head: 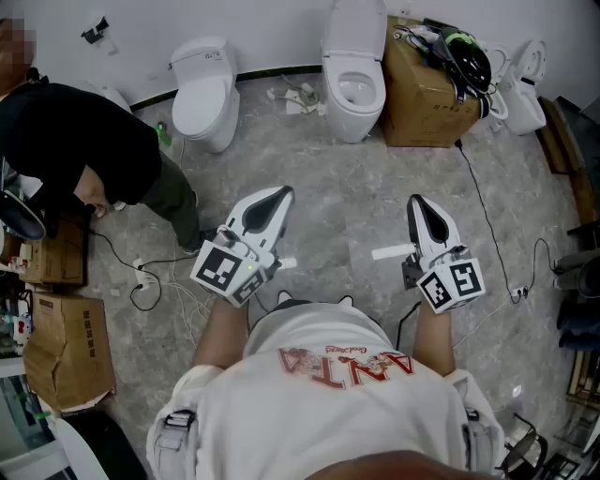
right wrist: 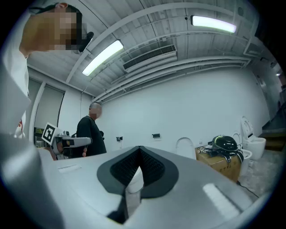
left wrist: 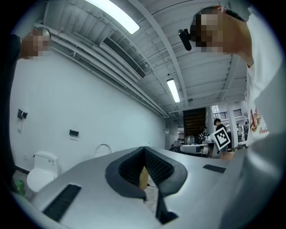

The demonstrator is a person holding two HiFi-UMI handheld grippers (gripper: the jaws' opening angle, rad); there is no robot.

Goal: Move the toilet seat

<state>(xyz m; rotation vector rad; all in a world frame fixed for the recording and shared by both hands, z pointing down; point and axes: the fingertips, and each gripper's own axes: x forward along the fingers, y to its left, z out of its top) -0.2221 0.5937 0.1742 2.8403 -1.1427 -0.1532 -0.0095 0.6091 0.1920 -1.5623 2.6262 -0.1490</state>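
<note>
- While the person holds both grippers out over the stone floor (head: 347, 202), the left gripper (head: 272, 199) has its fingers pressed together, with nothing between them.
- The right gripper (head: 420, 206) matches it: fingers together, empty.
- The raised toilet seat (head: 354, 33) stands on the open toilet (head: 353, 94) at the far wall, well apart from both grippers.
- A closed toilet (head: 204, 94) stands to its left, and a cardboard box (head: 422, 89) sits just beside its right.

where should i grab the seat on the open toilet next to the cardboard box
Probably take the seat ring at its front edge, coming from the front: the lid stands raised at the back, and the cardboard box crowds one side.
</note>
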